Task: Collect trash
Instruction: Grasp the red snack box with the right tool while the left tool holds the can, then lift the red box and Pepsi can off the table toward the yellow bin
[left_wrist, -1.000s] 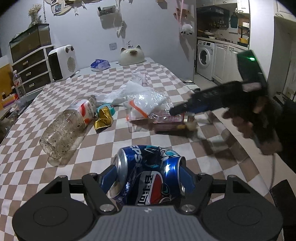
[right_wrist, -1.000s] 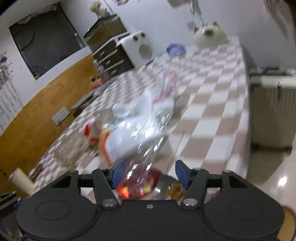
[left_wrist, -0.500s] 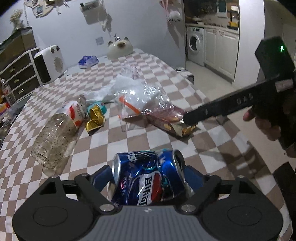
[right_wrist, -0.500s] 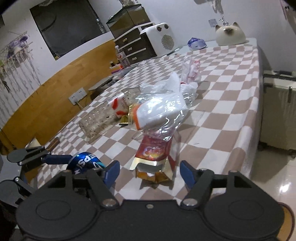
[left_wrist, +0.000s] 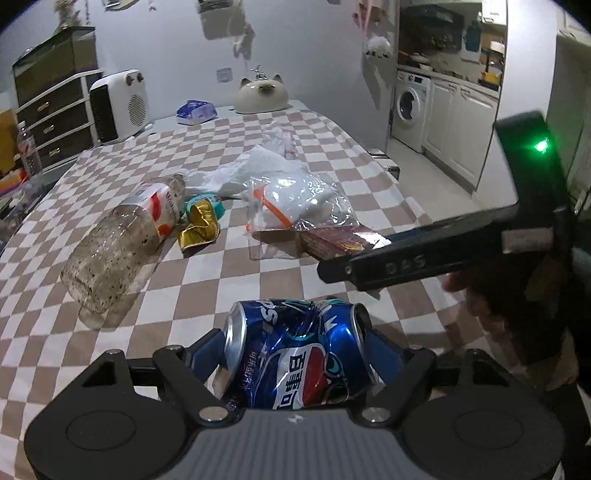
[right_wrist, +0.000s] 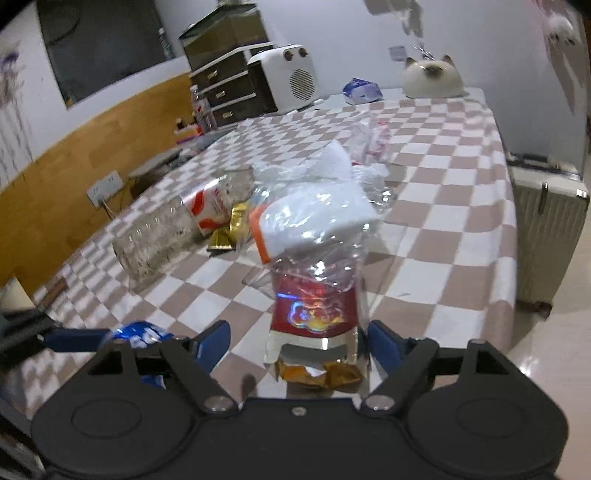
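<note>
Left gripper (left_wrist: 297, 356), jaws closing, pinches the crushed blue can (left_wrist: 295, 350) by its ends just above the checkered table (left_wrist: 236, 280), likely for carrying off, while the right gripper (right_wrist: 299, 341), jaws opening, straddles the red snack packet (right_wrist: 314, 317) without pressing it.

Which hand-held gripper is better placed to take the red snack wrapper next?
Right. The right hand-held gripper straddles the red snack wrapper, jaws opening, while the left hand-held gripper has the crushed blue can between its closing jaws.
</note>
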